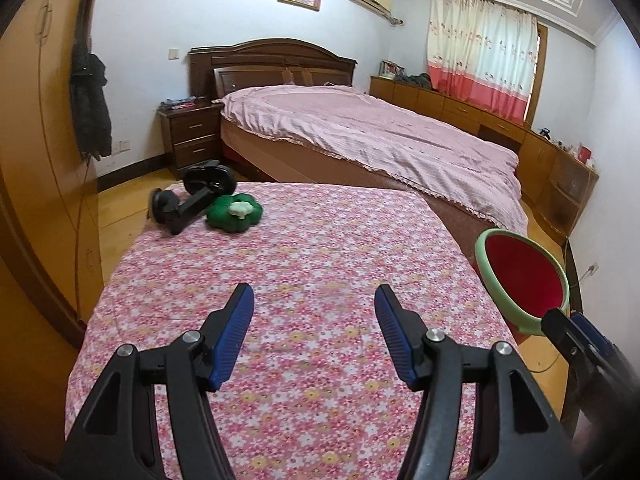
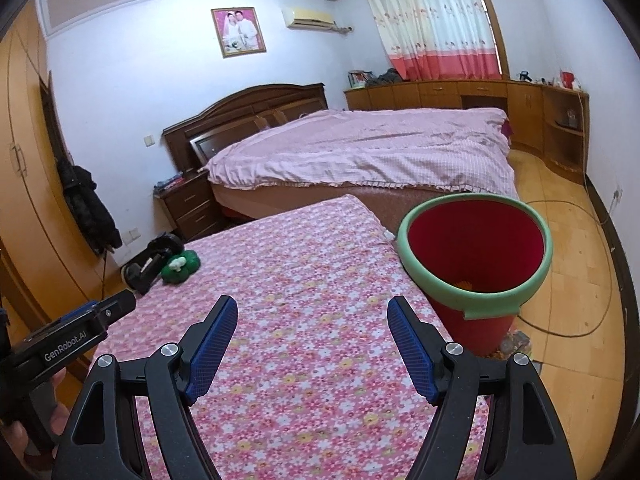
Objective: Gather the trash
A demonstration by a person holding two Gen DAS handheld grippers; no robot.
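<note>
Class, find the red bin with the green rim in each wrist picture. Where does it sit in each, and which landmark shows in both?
Left wrist view: the bin is at the right edge, beside the flowered table.
Right wrist view: the bin is right of centre, beside the same table's right edge.
Shared landmark: the green toy at the table's far left corner.

You are looking at a red bin (image 2: 476, 256) with a green rim, standing upright on the floor, sitting right beside the flowery table (image 2: 304, 320) at about two o'clock. Something small is lying inside it.
</note>
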